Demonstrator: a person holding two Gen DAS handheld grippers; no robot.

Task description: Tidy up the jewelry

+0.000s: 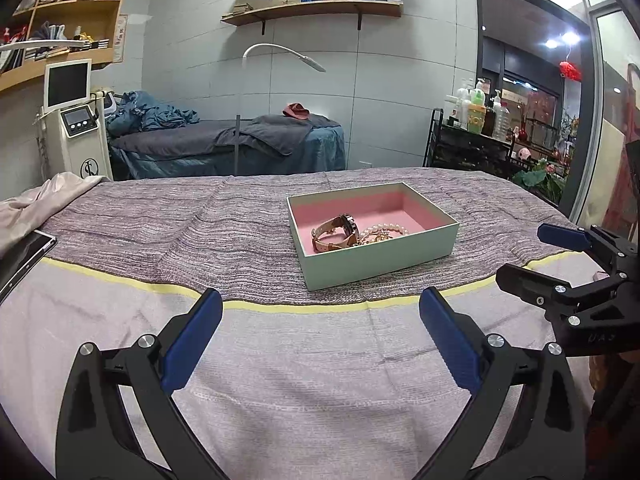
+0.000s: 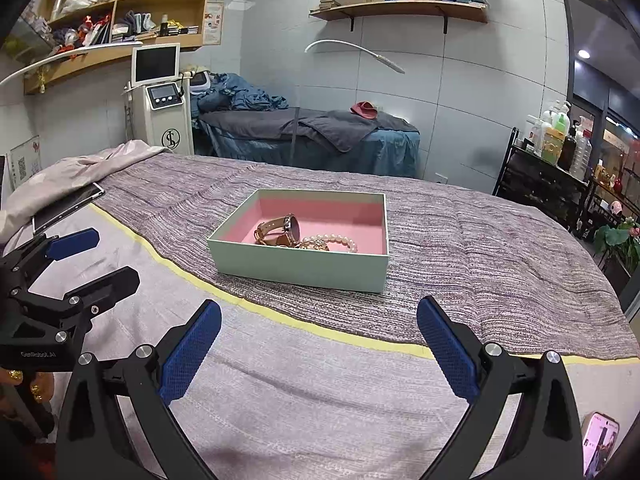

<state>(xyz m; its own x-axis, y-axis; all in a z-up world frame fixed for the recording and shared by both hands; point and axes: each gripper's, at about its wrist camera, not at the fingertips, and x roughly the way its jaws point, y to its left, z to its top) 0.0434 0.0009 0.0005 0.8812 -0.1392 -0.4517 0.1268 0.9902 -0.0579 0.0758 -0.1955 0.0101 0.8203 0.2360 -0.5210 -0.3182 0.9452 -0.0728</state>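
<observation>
Jewelry: a tan leather-strap wristwatch with a dark round face (image 1: 335,231) and a white pearl bead bracelet (image 1: 386,229) lie inside the box, touching or tangled near its front right corner; something small and gold-toned lies between them, too small to name.
Box: a shallow rectangular mint-green cardboard box with pink lining (image 1: 380,256), lid off, sits on the striped grey-purple woven cover (image 1: 160,224) of the bed, just beyond the yellow stripe (image 1: 280,307).
Left gripper (image 1: 320,338): black frame, blue pads, jaws spread wide with nothing between them, hovering over the pale cloth short of the box.
Right gripper (image 2: 319,338): same build, jaws wide apart and empty, also short of the box; each shows at the edge of the other's view.
Task stage: both pieces appear already stowed; no loose jewelry shows on the cover, so little seems left, perhaps a lid, though none is in view.
Risk, box: the light box on soft bedding could slide or tip if a finger catches its wall.
Risk, tangle: lifting the watch could drag the pearls out with it, since the two overlap.
Risk, grip: the round beads could slip from the flat pads.
Risk, surroundings: a grey tablet (image 1: 20,258) at the left bed edge and a phone with a lit screen (image 2: 600,442) at lower right could be knocked by a wide sweep.
Risk, collision: the two tools are near each other and could clash if both reach in.
</observation>
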